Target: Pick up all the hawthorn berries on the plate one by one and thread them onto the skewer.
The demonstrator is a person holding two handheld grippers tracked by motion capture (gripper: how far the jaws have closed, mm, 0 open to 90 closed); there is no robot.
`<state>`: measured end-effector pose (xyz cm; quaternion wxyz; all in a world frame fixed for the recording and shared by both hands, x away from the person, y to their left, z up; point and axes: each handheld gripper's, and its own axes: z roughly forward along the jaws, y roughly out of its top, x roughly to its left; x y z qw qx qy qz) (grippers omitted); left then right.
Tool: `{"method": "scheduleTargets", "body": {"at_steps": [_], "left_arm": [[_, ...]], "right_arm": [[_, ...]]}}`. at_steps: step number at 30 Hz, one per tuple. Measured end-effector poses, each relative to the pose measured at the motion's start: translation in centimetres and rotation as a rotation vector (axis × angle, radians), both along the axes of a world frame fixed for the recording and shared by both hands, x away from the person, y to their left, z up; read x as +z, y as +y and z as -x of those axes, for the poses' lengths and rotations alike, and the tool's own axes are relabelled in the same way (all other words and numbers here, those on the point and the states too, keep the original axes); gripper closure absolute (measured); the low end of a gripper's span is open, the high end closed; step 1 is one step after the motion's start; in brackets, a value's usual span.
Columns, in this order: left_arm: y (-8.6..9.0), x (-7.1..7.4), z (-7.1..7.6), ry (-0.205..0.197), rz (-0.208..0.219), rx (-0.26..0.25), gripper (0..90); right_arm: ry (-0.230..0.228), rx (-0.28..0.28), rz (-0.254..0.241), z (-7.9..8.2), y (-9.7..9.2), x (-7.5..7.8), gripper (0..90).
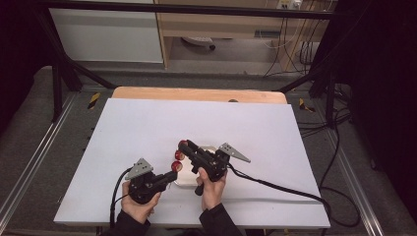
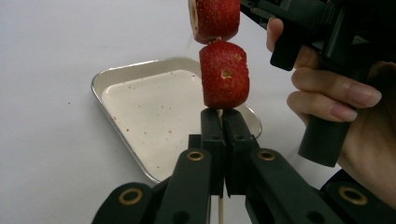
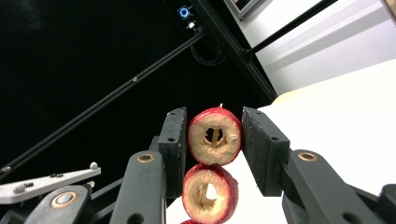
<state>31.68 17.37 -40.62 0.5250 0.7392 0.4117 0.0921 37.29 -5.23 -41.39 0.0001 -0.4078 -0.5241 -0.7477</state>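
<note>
On the white table, near the middle of its near edge, a person is working two hand-held grippers over a small metal tray. The left gripper is sitting clenched on a thin wooden skewer, its jaws pressed together with the stick running up between them. Two hollowed red fruit pieces, hawthorn-like with speckled skin, are threaded on that skewer. The lower fruit piece is sitting just above the left gripper's jaw tips, over the tray's right side. The upper fruit piece is being grasped by the right gripper, a jaw pressing on each side of it, and the skewer tip is poking out just past it. In the high view the right gripper is angling in from the right over the tray, and the left gripper is reaching from the near left, their tips close together. The tray is lying flat, its pale floor dusted with small specks. The person's right hand is wrapping around the right gripper's handle.
</note>
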Motion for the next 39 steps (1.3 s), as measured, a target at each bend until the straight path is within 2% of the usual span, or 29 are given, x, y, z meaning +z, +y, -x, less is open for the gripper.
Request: {"method": "scheduleTargets", "body": {"at_steps": [4,6,9,12,19,22,26,31,33,36,39], "left_arm": [[0.1,-0.1,-0.1,-0.008,0.007,0.001,88.4],[0.3,-0.2,-0.2,-0.015,-0.004,0.002,88.4],[0.5,-0.3,-0.2,-0.023,-0.01,0.001,88.5],[0.5,-0.4,-0.3,-0.033,-0.026,-0.002,88.5],[0.8,-0.6,-0.6,-0.04,-0.046,0.001,88.5],[0.9,-0.6,-0.6,-0.047,-0.053,-0.005,88.4],[0.9,-0.6,-0.6,-0.047,-0.063,-0.016,88.4],[0.9,-0.5,-0.8,-0.043,-0.082,-0.037,88.4],[0.9,-0.5,-0.8,-0.044,-0.087,-0.043,88.3],[1.0,-0.3,-1.0,-0.041,-0.096,-0.049,88.4],[1.1,-0.1,-1.2,-0.032,-0.102,-0.053,88.4]], "right_arm": [[0.003,0.006,0.02,-0.1,-0.2,0.2,61.3],[-0.004,-0.008,0.053,-0.1,-0.4,0.6,53.2],[-0.015,-0.006,0.138,-0.2,-1.0,1.4,43.2],[-0.01,0.004,0.245,-0.3,-1.6,1.8,31.2],[-0.013,0.011,0.442,-0.7,-4.4,1.4,13.1],[-0.009,0.015,0.526,-0.8,-5.6,0.9,9.8],[0.025,0.066,0.623,-1.0,-6.9,0.2,4.6],[0.032,0.087,0.726,-0.9,-8.8,-0.5,2.2],[0.05,0.092,0.755,-0.7,-9.7,-0.8,1.2],[0.053,0.09,0.791,-0.5,-11.1,-1.2,0.4],[0.048,0.092,0.795,-0.2,-12.7,-1.6,0.4]]}}
